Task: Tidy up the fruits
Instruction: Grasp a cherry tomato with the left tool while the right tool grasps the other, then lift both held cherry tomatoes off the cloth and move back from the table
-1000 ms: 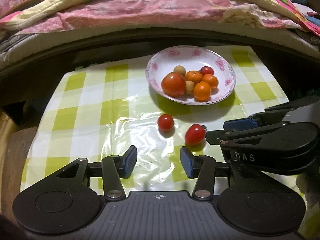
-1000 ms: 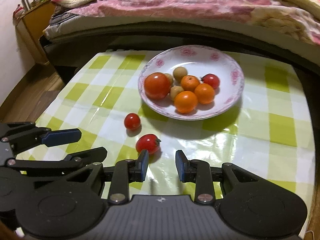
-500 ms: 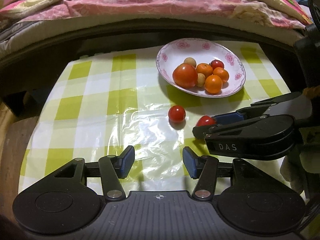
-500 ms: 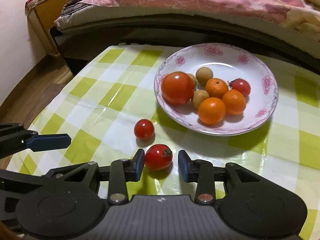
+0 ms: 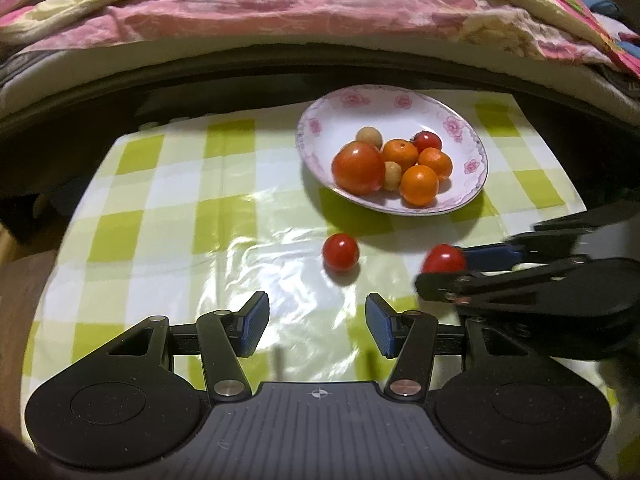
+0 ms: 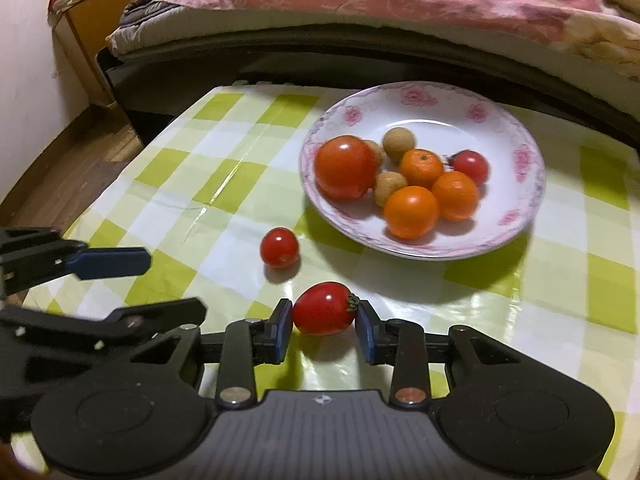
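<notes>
On a surface (image 5: 168, 208) covered in green-and-white check, seen from the left wrist, the left tongs (image 5: 316, 322) stand spread with nothing between the blue pads. A round cherry tomato (image 5: 341, 252) lies beyond them, just short of the flowered plate (image 5: 472, 168), which carries a large tomato (image 5: 357, 167), three small oranges, two pale brown fruits and one more small tomato. To the right of the round one, also on the near side of the plate, an oval cherry tomato (image 5: 443, 259) shows partly behind the tip of the right tongs (image 5: 448, 268), which reach in from the right edge.

From the right wrist, the oval cherry tomato (image 6: 323, 308) sits between the pads of the right tongs (image 6: 322, 330), its long axis lying across the gap and its green stem end pointing at the right pad. The stem end meets the right pad (image 6: 366, 336) and the blunt end meets the left, the narrow tongs pinching it. The round cherry tomato (image 6: 279, 247) lies apart, between it and the plate (image 6: 520, 152). The left tongs (image 6: 132, 284) enter from the left edge, apart from both tomatoes. A bed (image 6: 360, 4) runs behind the plate.
</notes>
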